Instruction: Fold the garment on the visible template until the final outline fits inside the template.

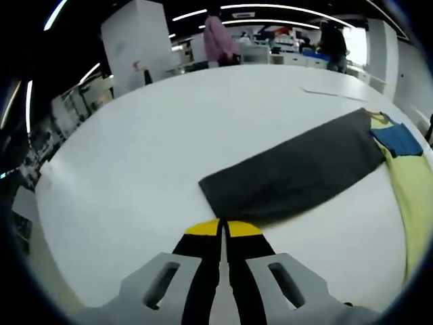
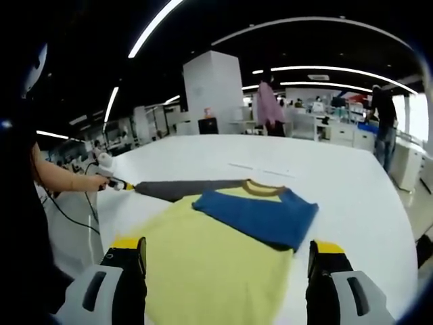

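The left gripper (image 1: 223, 229) has two black jaws with yellow tips, set in pale grey housings with slotted openings. The right gripper (image 2: 226, 254) matches: black jaws, yellow caps, grey slotted mounts. A thin black cable (image 2: 67, 213) hangs below the person's bare forearm (image 2: 64, 177).

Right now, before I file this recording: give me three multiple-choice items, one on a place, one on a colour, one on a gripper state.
1. Where does the blue sleeve lie?
A. folded onto the yellow body
B. off the table
C. under the grey sleeve

2. What colour is the stretched-out sleeve?
A. red
B. dark grey
C. white

3. How do the right gripper's jaws stand?
A. shut on the collar
B. wide apart
C. shut on nothing

Key: 1 A, it rests across the yellow body; 2 B, dark grey on the white table; 3 B, yellow cloth shows between them.
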